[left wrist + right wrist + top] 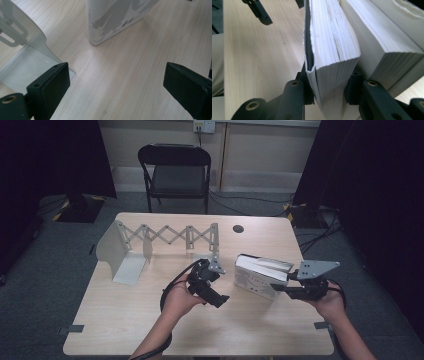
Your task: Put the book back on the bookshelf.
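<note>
On the wooden table, right tool grips a book; left tool gapes, empty

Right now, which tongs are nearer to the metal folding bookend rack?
Left. The left tongs hang open just in front of the rack's near end plate, while the right tongs are farther off, clamped on a book.

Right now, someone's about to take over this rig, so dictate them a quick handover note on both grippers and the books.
Right gripper: shut on a book, clamping its page block at the table's right side; a second book lies against it.
Left gripper: open, empty, over bare table near the books.
Expanding metal bookend rack: stretched out at the table's back left, no books in it.
Likely left: moving both books into the rack.
</note>
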A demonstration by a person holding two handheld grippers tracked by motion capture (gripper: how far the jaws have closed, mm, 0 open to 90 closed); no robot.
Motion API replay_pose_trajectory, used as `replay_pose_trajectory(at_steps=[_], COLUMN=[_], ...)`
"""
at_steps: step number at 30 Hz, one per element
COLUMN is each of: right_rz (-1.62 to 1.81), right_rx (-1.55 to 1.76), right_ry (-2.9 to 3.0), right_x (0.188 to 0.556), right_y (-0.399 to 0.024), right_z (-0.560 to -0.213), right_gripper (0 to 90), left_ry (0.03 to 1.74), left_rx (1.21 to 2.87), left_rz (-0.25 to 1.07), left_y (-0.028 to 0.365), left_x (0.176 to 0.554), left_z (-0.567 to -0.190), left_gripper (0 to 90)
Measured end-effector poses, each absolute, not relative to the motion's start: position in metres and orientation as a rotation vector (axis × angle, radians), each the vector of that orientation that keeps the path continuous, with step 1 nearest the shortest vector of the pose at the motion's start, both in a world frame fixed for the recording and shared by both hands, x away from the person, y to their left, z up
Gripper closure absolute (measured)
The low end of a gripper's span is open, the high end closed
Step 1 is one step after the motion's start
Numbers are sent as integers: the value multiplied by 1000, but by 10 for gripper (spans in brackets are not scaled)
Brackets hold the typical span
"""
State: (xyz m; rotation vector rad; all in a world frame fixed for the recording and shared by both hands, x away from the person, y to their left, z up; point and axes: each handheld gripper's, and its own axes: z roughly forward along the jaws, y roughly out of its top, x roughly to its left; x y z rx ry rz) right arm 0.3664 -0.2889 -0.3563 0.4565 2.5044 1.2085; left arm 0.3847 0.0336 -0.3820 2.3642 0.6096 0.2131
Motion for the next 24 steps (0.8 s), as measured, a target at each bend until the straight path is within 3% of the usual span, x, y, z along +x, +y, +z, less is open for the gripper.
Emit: replay_pose_trajectory(at_steps=[24], right_rz=[1307], right_rx=[395], right_ry=[2576], right_x=[354], right_y=[-280], right_z=[-353], right_gripper=[683], left_ry=[638], left_rx=[2359], left_rz=[218], left_y=[41], left_x=[389], left_z=[-382], left_gripper=[6])
